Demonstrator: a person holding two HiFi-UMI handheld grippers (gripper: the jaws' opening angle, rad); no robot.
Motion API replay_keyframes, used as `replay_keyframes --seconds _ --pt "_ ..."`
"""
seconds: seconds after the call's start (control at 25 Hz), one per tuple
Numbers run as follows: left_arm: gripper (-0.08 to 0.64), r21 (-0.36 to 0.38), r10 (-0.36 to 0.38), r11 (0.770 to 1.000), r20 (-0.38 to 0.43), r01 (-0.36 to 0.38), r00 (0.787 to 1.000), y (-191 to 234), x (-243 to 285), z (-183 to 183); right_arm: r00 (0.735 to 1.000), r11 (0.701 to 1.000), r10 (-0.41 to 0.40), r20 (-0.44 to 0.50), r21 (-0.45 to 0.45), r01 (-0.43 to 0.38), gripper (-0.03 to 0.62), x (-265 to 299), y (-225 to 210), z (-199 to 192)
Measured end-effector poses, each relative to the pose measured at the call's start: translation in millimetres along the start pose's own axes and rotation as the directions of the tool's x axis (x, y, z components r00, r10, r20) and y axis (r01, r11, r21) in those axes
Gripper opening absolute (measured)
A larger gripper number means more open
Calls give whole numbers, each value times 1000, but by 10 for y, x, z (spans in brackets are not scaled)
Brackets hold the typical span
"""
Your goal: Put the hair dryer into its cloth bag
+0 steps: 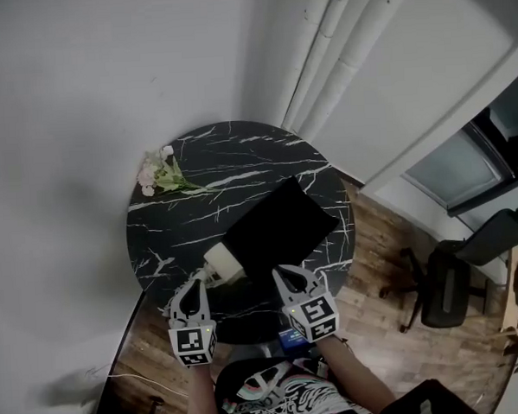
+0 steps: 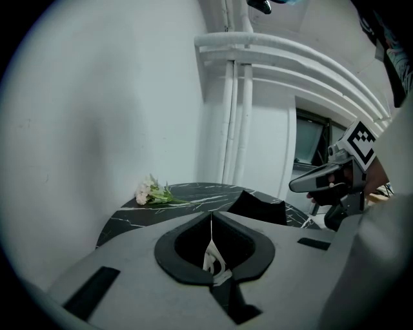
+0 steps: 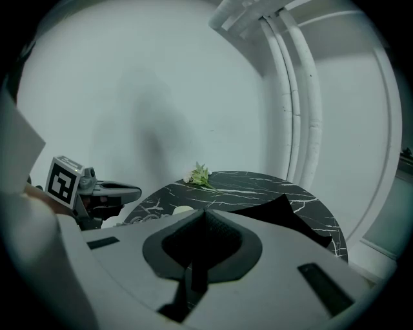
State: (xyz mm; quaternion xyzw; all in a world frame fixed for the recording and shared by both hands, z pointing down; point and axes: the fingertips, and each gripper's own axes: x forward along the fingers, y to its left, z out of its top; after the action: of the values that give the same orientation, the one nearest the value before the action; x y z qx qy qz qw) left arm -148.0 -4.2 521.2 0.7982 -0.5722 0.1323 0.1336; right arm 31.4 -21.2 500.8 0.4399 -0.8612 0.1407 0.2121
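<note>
A black cloth bag point(image 1: 278, 231) lies flat on the round black marble table point(image 1: 238, 147). The white hair dryer point(image 1: 223, 266) pokes out from the bag's near-left end, and the rest of it is hidden. My left gripper point(image 1: 194, 281) hovers shut just in front of the dryer, holding nothing. To the right, my right gripper point(image 1: 281, 272) is shut and empty at the bag's near edge. In the left gripper view the jaws point(image 2: 211, 216) meet, with the bag point(image 2: 258, 206) beyond. The right gripper view shows closed jaws point(image 3: 205, 211), the bag point(image 3: 287, 216) and a sliver of the dryer point(image 3: 182, 209).
A small bunch of pale flowers point(image 1: 160, 174) lies at the table's far left. White walls and pipes point(image 1: 338, 59) stand behind the table. A dark office chair point(image 1: 445, 283) sits on the wood floor to the right.
</note>
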Motion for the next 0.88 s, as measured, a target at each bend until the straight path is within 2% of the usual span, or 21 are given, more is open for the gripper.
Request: replay_keyframes --seconds 0.28,0.48,0.88 --pt "15 18 -11 1000 -14 12 1000 20 49 -39 1000 1000 -14 -13 9 14 20 10 -45 -84" --pt "15 50 -28 998 -56 31 998 0 80 -134 999 1000 -10 -31 3 10 20 41 -62 -139" --pt "15 100 -31 994 -123 43 992 40 153 -332 995 999 34 -96 -21 -36 21 265 -21 -286"
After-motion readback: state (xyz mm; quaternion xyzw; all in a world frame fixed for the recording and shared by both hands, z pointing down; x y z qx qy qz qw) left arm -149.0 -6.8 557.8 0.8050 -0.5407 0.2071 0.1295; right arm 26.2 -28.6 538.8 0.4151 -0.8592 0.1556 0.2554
